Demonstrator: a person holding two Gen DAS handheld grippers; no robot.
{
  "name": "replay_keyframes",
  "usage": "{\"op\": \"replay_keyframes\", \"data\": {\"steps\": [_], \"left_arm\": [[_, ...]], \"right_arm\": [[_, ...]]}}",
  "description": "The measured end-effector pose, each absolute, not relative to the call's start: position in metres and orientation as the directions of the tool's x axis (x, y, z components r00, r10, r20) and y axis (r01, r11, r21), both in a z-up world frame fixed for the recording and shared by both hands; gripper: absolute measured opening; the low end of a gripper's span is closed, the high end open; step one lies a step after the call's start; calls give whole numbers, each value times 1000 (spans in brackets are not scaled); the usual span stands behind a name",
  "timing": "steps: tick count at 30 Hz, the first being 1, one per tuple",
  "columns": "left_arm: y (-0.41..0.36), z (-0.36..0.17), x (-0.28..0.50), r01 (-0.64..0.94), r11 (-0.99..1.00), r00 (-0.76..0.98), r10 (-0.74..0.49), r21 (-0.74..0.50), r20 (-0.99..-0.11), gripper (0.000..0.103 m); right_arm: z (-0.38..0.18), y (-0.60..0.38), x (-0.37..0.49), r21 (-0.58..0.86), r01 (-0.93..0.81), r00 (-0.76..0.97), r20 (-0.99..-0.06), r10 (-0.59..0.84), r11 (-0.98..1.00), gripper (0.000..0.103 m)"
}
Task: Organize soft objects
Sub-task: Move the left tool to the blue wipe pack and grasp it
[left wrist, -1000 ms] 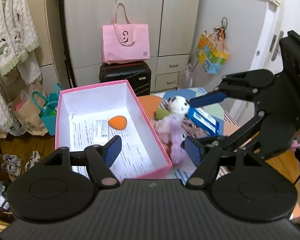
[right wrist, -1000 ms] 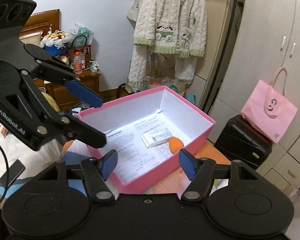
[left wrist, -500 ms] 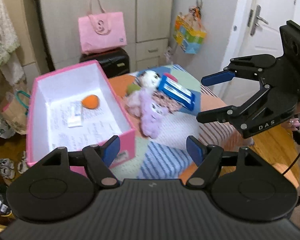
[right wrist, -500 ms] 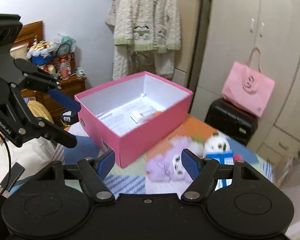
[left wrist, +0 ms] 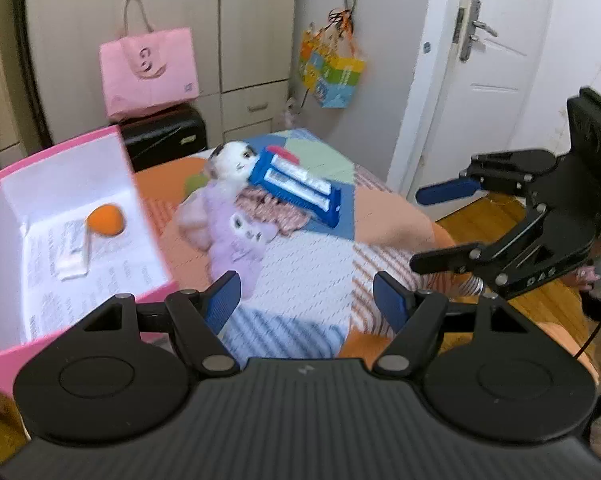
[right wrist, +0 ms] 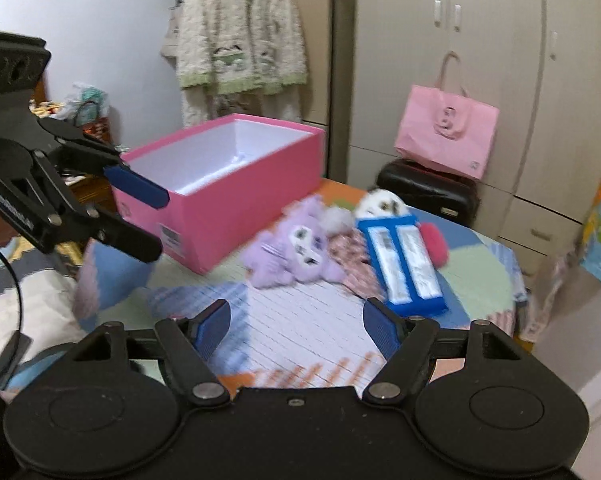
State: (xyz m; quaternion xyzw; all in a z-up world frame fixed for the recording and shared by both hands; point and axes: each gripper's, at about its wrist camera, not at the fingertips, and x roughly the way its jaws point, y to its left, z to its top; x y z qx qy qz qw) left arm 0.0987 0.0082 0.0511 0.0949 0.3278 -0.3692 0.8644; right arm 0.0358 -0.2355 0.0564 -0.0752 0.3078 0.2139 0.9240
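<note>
Left claw: the left claw (left wrist: 306,300) sits at the bottom centre of its own view, spread wide, with nothing between its blue pads; it hangs over the striped cloth of the bench (left wrist: 312,264). It also shows at the left edge of the right view (right wrist: 148,220).
Right claw: the right claw (right wrist: 296,326) is spread and empty at the bottom centre of its view, above the cloth; in the left view it shows at the right edge (left wrist: 428,228).
Pink box: the pink box (left wrist: 4,360) fills the lower left of the left view, open at the top, standing on the bench.
Box contents: an orange ball (left wrist: 105,220) lies beside a small white packet (left wrist: 74,254) on printed paper.
Purple plush: the purple plush (right wrist: 296,248) lies on the cloth just right of the box, in the middle of the right view.
White plush: the white plush (right wrist: 380,202) lies behind it, touching the blue pack.
Blue pack: the blue pack (right wrist: 404,264) lies flat, right of the purple plush.
Red pompom: the red pompom (right wrist: 434,242) sits against the pack's right side.
Background: a pink bag (right wrist: 446,132) rests on a black suitcase (right wrist: 428,192).
</note>
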Motion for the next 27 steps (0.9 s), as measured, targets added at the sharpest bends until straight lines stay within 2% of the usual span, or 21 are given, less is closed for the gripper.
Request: {"op": "replay_keyframes", "data": {"steps": [5,10,14,19,23,27], "left_arm": [[-23,38,110,729,683,517,-589,-41,-622,71],[-53,22,132,736,674,490,-595,-64,-637,69],[-72,13,151,718,696,542,-579,-24,-609,69],[-86,2,181,673,740,610,-546,11,-574,69],[-96,-4,207,637,771,650,-516,28,-558,69],[-104,-11,238,617,786,622,-520,-42,-585,69]], "right_arm": [[34,-254,41,1,-373,759,-576,305,928,78],[11,-272,61,37,-313,787,-549,281,949,78],[-9,-281,85,75,-275,801,-534,271,959,78],[-24,-276,111,17,-246,828,-516,219,969,78],[-32,-274,129,20,-239,827,-521,214,971,84],[-40,-272,142,27,-222,819,-537,202,975,84]]}}
